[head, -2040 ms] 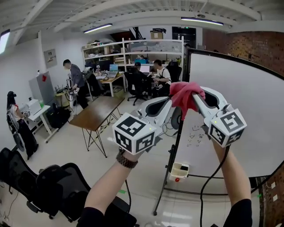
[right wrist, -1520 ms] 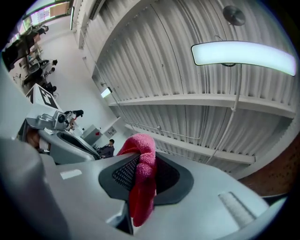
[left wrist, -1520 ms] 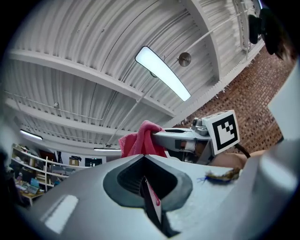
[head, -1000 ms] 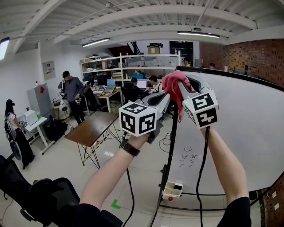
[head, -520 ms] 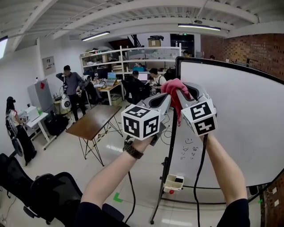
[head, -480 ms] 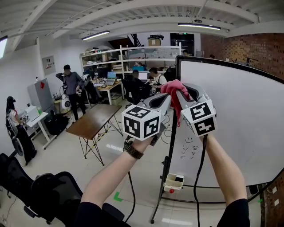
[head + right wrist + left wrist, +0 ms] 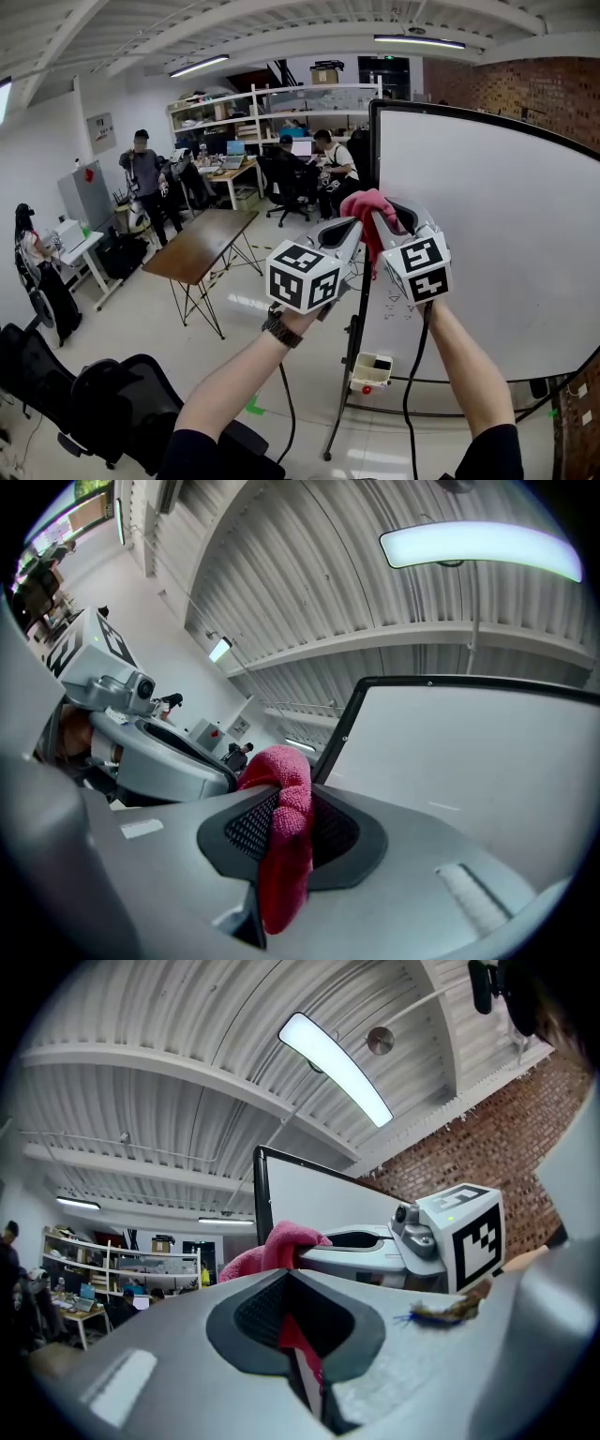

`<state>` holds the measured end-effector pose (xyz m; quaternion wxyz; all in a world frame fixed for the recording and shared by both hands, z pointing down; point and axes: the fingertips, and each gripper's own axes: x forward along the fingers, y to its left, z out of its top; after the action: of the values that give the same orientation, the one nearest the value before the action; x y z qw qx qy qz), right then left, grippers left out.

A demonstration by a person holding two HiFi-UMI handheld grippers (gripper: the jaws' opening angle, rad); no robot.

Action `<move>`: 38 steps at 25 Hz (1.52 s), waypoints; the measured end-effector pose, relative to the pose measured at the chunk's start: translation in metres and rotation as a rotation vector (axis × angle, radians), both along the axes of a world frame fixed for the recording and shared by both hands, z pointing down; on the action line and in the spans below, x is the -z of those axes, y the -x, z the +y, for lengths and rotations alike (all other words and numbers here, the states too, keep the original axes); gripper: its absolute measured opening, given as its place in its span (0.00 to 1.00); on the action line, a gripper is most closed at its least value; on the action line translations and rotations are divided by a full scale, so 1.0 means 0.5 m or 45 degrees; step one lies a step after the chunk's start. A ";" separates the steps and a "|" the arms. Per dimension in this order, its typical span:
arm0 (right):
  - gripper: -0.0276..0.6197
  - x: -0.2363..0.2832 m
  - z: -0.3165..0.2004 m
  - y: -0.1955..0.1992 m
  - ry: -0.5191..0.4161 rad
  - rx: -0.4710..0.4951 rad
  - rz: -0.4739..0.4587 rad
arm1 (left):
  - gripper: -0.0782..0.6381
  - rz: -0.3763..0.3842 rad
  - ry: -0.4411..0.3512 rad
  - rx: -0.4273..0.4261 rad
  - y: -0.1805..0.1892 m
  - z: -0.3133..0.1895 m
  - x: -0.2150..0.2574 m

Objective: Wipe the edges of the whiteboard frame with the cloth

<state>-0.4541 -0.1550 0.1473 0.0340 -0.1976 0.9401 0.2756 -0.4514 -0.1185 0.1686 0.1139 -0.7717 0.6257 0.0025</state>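
A pink cloth point(image 7: 373, 208) is pressed against the black left edge of the whiteboard frame point(image 7: 371, 155), a little below its top corner. My right gripper point(image 7: 381, 218) is shut on the cloth, which bulges out of its jaws in the right gripper view point(image 7: 286, 803). My left gripper point(image 7: 353, 226) meets it tip to tip from the left, jaws shut with a red sliver of cloth point(image 7: 298, 1349) pinched between them. The frame's edge point(image 7: 259, 1206) rises just behind the cloth point(image 7: 277, 1247). In the right gripper view the frame point(image 7: 343, 731) slants up past the cloth.
A small tray point(image 7: 372, 369) hangs at the foot of the whiteboard stand. A brown table point(image 7: 201, 246) stands to the left, black office chairs point(image 7: 108, 405) at lower left. People work at desks point(image 7: 234, 173) and shelves farther back. Cables trail from both grippers.
Both grippers, with the cloth between them, have slid down the frame's left edge from its top corner. The head view has tilted slightly.
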 end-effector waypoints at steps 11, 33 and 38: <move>0.15 -0.122 0.006 -0.006 0.108 0.007 0.001 | 0.11 0.029 0.107 -0.003 0.009 -0.006 -0.123; 0.16 -0.481 -0.001 -0.024 0.245 -0.010 0.199 | 0.11 0.241 0.303 0.080 0.009 0.001 -0.435; 0.17 -0.564 -0.004 0.003 0.227 -0.037 0.305 | 0.11 0.293 0.358 0.089 0.033 0.006 -0.491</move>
<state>-0.4559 -0.1570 0.4290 -0.1002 -0.1792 0.9552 0.2132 -0.4680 -0.1153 0.4142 -0.0672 -0.7523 0.6553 -0.0007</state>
